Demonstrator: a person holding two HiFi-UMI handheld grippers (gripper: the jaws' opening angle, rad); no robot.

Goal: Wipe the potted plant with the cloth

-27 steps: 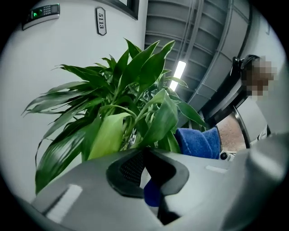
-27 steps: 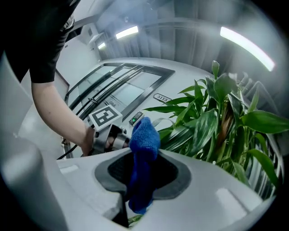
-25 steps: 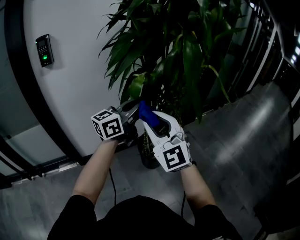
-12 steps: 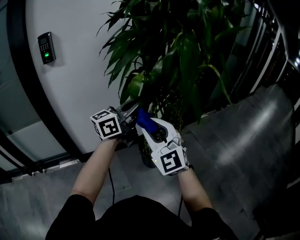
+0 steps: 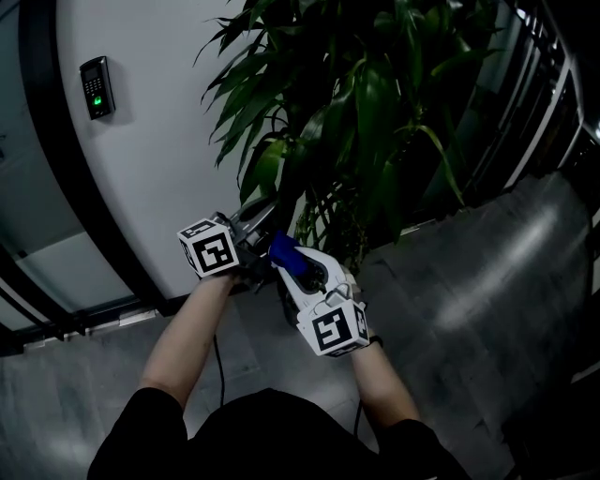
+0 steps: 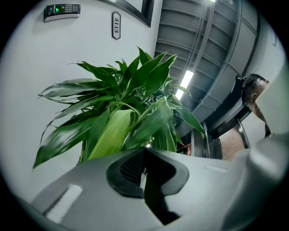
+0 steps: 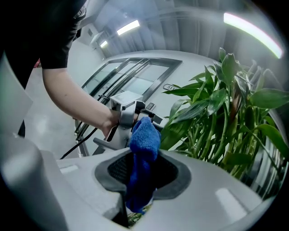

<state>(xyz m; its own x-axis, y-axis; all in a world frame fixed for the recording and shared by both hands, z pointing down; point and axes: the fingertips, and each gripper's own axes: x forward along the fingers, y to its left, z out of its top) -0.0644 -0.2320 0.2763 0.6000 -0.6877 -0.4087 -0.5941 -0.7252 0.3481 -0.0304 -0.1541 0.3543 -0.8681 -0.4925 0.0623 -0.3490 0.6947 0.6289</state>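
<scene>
Door plate [image 6: 116, 25]: "5113", dark digits on a small pale plate on the white wall, lying sideways in the left gripper view.
Keypad reader [image 6: 62, 9]: a green lit mark; the key legends are too small to read.
Small wall plate [image 7: 170, 86]: print too blurred to read.
</scene>
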